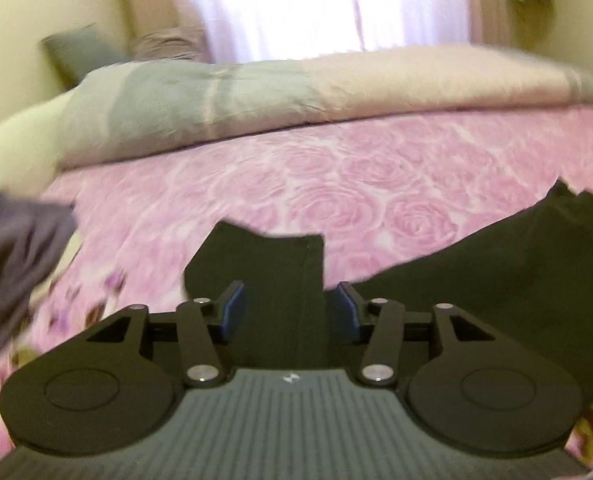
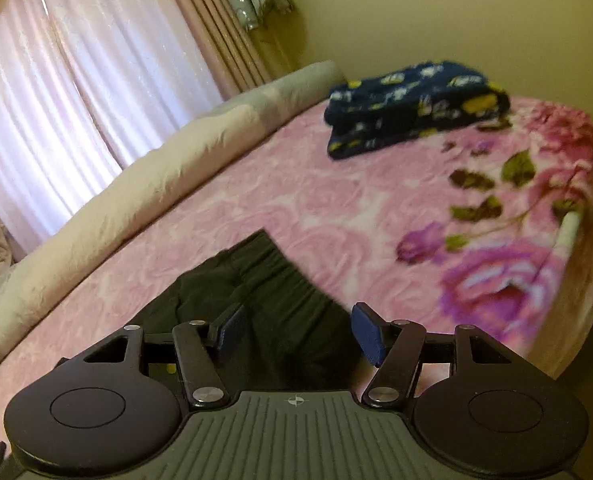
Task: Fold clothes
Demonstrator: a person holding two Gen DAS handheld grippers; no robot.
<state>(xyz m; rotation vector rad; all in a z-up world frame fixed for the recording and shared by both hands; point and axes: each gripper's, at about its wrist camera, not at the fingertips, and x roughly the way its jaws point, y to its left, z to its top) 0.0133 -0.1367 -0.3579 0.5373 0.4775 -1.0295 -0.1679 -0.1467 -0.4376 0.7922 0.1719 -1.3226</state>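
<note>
A black garment (image 1: pixel 496 256) lies on the pink rose bedspread (image 1: pixel 336 176). In the left wrist view one end of it (image 1: pixel 272 280) runs between my left gripper's (image 1: pixel 289 306) blue pads (image 1: pixel 232 304), which stand apart with the cloth between them. In the right wrist view the garment's gathered end (image 2: pixel 264 292) lies under and between my right gripper's (image 2: pixel 296 330) blue pads (image 2: pixel 366 332), also wide apart. Both grippers are open over the cloth.
A folded dark blue patterned garment (image 2: pixel 412 108) lies at the far corner of the bed. A rolled grey-and-cream duvet (image 1: pixel 256 100) runs along the window side. A purple-grey crumpled cloth (image 1: pixel 12 264) is at the left. Curtains (image 2: pixel 76 80) hang behind.
</note>
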